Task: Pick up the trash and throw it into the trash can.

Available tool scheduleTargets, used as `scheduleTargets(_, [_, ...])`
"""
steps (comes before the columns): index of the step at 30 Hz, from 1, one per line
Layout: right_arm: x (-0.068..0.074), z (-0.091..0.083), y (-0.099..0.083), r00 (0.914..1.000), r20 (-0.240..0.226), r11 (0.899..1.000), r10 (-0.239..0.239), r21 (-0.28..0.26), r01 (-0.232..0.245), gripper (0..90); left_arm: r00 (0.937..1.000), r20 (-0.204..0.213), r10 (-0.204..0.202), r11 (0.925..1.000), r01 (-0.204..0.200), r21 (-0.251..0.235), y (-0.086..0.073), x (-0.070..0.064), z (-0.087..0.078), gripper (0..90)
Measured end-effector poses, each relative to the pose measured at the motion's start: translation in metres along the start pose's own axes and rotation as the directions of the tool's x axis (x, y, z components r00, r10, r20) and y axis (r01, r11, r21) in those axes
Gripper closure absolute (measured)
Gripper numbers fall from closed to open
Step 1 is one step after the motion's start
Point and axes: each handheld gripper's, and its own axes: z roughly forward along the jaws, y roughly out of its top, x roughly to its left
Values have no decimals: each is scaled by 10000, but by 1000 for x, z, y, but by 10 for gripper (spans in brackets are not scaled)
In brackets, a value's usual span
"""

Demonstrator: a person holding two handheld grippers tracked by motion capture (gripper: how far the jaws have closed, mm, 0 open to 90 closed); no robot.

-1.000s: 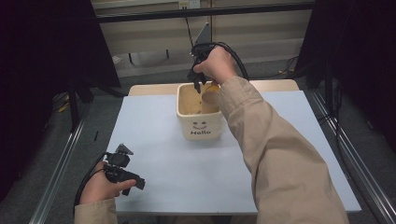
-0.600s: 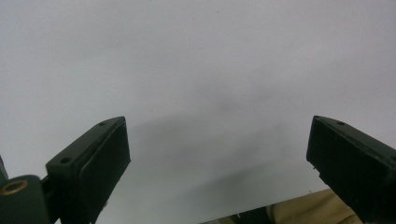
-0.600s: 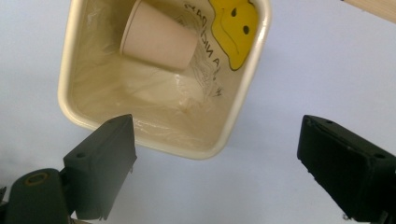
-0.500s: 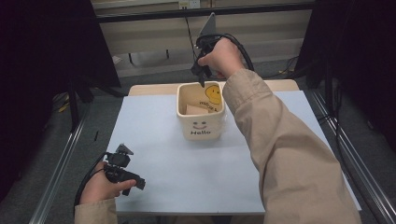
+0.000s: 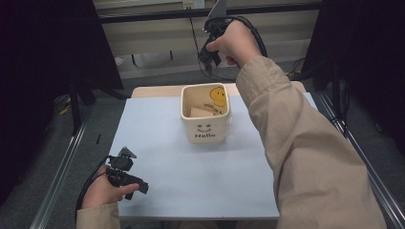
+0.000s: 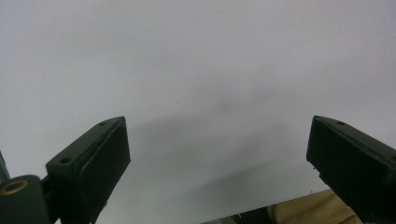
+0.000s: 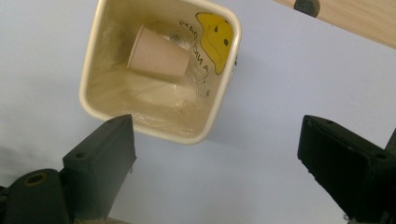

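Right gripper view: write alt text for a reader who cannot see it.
A paper cup lies on its side in a cream square bin with a yellow smiley, seen from above. The open right claw frames the pale blue table below.

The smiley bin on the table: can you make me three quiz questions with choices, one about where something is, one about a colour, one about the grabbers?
1. Where is the paper cup?
A. inside the bin
B. on the floor
C. in a gripper

2. What colour is the smiley face?
A. blue
B. yellow
C. green

3. How do the right gripper jaws stand?
A. shut on the cup
B. shut, empty
C. open, empty

Answers: A, the cup lies on its side in the bin; B, the face is yellow; C, the jaws stand wide apart with nothing between.
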Motion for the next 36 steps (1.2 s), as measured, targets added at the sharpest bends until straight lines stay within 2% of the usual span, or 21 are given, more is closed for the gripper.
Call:
scheduleTargets(2, [-1,-3,0,9999,25,9999,126,-63,-126,110,10000,3,12,10000,-12,-4,0,0,0,59])
scheduleTargets(9, [-3,0,-5,10000,40,9999,-12,-105,13,93,9999,-106,54,9999,-56,-109,0,2,0,59])
scheduleTargets(11, [-6,1,-8,10000,41,10000,-6,-89,7,87,9999,-70,-105,9997,104,-223,0,2,0,59])
scheduleTargets(12, [-8,2,-9,10000,83,10000,-41,-53,41,88,9999,-74,86,9999,-86,-80,0,3,0,59])
scheduleTargets(13, [-10,2,-11,10000,72,10000,58,-30,-58,88,10000,7,-40,10000,40,-70,-1,2,1,59])
scheduleTargets(16, [-17,2,-16,10000,90,10000,40,-58,-39,87,10000,-63,-26,10000,25,-52,-1,2,0,59])
scheduleTargets(17, [-27,0,-23,9996,135,9996,246,-114,-245,87,10000,-55,-51,9999,50,-149,-1,1,0,59])
scheduleTargets(20, [-41,0,-33,9991,121,9990,417,-183,-415,87,9999,-70,71,10000,-72,-38,0,0,0,59])
scheduleTargets(23, [-56,1,-45,9980,193,9980,605,-197,-601,86,10000,8,12,10000,-12,-63,0,-2,0,59])
scheduleTargets(24, [-56,1,-45,9980,193,9980,605,-197,-601,86,9998,-139,148,9998,-150,-125,0,-2,1,59])
scheduleTargets(25, [-65,4,-53,9974,209,9975,686,-181,-682,86,9997,-207,148,9998,-150,-97,0,-2,0,59])
scheduleTargets(27, [-75,8,-61,9970,206,9971,747,-167,-743,87,9998,-175,119,9999,-121,-94,0,-2,0,59])
scheduleTargets(31, [-86,14,-72,9955,270,9958,904,-146,-901,86,9998,-156,126,9999,-127,-66,1,-3,-2,59])
scheduleTargets(33, [-95,22,-84,9950,361,9957,926,-18,-926,85,9997,-186,171,9998,-173,-137,0,-3,-1,59])
scheduleTargets(36, [-101,32,-94,9949,380,9956,933,66,-936,85,9998,-132,116,9998,-118,-170,0,-4,-1,59])
